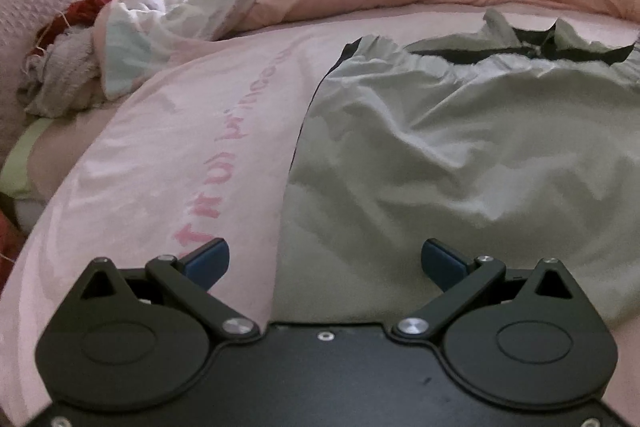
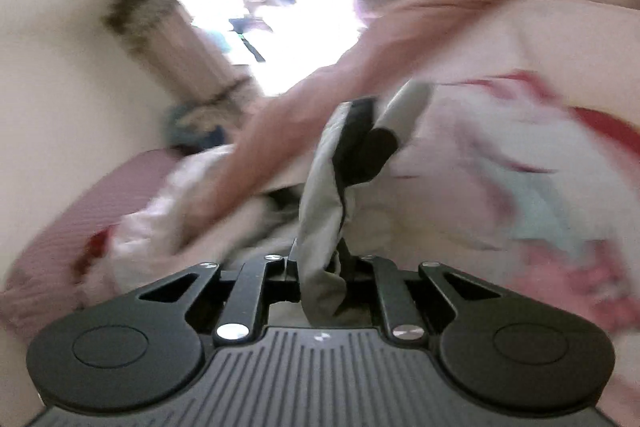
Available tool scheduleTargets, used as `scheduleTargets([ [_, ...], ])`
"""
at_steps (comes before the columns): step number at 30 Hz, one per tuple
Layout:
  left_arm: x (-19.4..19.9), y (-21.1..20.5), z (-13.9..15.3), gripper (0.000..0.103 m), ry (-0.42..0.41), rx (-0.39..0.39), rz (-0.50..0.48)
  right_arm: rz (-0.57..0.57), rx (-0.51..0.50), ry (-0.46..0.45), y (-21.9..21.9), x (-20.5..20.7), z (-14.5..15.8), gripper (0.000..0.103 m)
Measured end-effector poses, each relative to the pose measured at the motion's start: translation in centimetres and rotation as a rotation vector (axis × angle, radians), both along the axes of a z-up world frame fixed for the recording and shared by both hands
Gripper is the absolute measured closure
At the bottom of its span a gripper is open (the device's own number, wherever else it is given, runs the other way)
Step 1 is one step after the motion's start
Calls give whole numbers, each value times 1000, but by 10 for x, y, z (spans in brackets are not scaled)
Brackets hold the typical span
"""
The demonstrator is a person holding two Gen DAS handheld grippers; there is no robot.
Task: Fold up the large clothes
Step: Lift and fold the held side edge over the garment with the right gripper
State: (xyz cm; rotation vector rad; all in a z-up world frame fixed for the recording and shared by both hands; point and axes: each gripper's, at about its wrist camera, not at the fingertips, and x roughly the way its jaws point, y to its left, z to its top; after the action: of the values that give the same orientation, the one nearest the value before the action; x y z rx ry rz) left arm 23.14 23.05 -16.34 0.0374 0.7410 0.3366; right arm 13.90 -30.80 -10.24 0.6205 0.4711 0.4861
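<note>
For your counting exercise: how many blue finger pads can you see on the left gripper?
2. One blue pad sits over the pink sheet; the other sits over the grey garment. The fingers stand wide apart.

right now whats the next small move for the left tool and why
Probably lower the open left tool onto the near edge of the grey garment and close. The right tool already pinches a bunch of it, while the left hovers with nothing between its blue pads.
</note>
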Motion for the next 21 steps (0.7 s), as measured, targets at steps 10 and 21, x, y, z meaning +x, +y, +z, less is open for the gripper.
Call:
scheduleTargets([
  [10, 17, 37, 4, 0, -42, -61, -34, 195, -57, -47, 203, 9, 25, 89],
  [21, 25, 81, 11, 0, -74, -96, 1, 271, -67, -16, 305, 1, 19, 88],
])
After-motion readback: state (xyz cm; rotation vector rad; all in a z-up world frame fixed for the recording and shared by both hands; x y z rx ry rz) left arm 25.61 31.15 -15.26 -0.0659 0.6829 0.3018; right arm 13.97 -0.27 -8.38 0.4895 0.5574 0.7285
